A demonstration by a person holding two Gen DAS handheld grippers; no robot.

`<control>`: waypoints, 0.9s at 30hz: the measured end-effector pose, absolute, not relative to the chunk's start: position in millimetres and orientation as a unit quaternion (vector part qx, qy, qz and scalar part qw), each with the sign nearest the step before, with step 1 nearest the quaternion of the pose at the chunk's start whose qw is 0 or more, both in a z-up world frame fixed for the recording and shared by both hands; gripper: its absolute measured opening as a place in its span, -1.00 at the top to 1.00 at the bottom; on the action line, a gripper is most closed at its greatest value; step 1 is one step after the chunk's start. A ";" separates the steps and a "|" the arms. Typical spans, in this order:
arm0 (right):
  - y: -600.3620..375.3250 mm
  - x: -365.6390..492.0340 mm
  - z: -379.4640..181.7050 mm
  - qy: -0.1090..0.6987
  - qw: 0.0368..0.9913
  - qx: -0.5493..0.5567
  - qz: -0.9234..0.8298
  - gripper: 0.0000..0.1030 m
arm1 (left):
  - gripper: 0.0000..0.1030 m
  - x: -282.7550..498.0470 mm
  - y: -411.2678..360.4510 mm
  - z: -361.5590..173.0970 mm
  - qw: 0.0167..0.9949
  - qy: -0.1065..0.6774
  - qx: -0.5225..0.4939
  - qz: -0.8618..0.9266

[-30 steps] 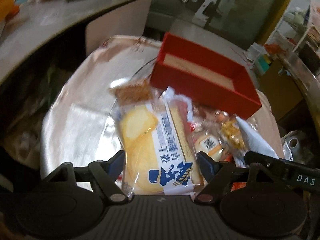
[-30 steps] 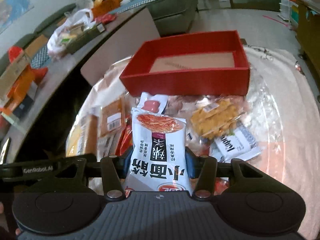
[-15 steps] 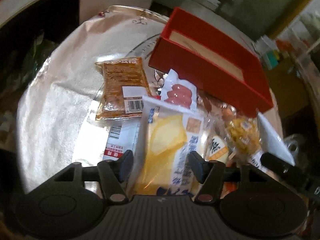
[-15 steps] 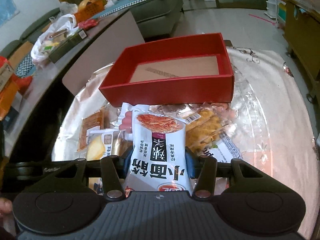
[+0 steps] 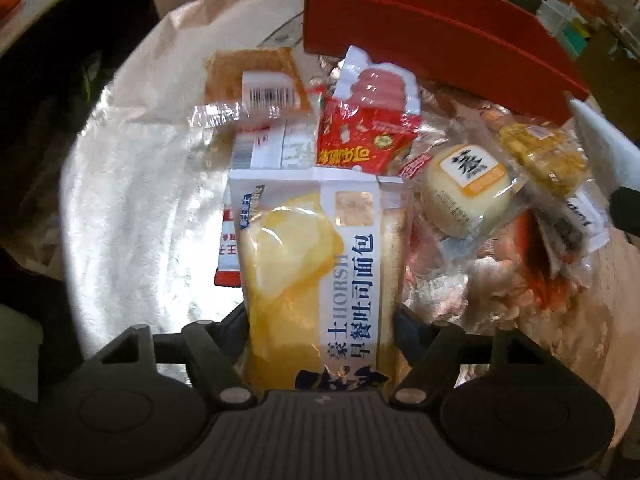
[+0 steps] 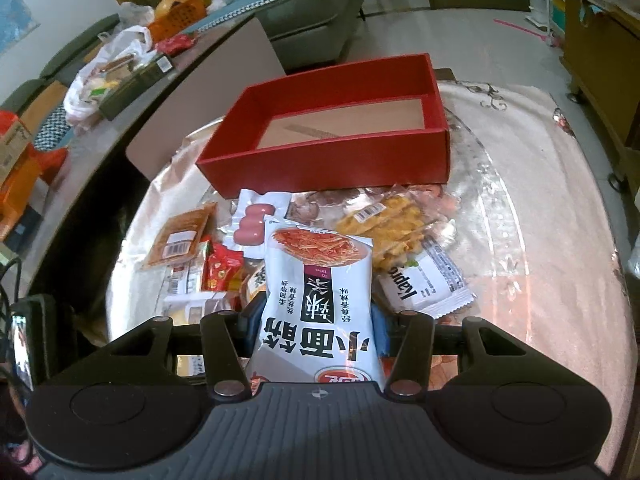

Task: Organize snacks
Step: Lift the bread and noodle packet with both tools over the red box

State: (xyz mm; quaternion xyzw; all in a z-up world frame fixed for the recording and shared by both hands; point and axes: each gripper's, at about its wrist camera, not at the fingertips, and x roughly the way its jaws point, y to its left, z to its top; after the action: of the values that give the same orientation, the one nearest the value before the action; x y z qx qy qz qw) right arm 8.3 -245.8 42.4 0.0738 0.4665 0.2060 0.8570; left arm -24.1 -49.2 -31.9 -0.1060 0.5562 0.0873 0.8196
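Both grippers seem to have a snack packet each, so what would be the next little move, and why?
Probably carry the white noodle-snack packet, pinched in the right hand-held gripper, forward over the empty red cardboard box: nothing lies inside it yet, and it sits just beyond the pile.

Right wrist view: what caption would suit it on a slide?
Right gripper holds a white noodle-snack packet above loose snacks, facing an empty red box.
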 end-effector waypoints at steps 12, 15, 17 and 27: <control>-249.6 15.2 67.4 0.424 0.880 0.086 0.194 -0.14 | -0.22 -3.6 -51.6 41.6 0.876 0.460 -0.145 0.014; -250.6 29.3 74.3 0.414 0.888 0.080 0.183 -0.14 | -0.22 18.6 -51.4 56.8 0.889 0.434 -0.143 0.011; -252.9 41.9 78.3 0.408 0.892 0.085 0.174 -0.14 | -0.22 34.2 -48.5 65.1 0.896 0.418 -0.152 0.011; -240.9 100.7 82.7 0.394 0.902 0.080 0.157 -0.14 | -0.22 102.1 -39.2 69.9 0.909 0.380 -0.167 0.030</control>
State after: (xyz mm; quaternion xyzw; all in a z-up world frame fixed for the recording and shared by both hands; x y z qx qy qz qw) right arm 100.7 -240.9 82.7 0.0801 0.3939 0.1573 0.9020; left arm 102.1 -39.2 69.9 -0.1674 0.3796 0.0301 0.9094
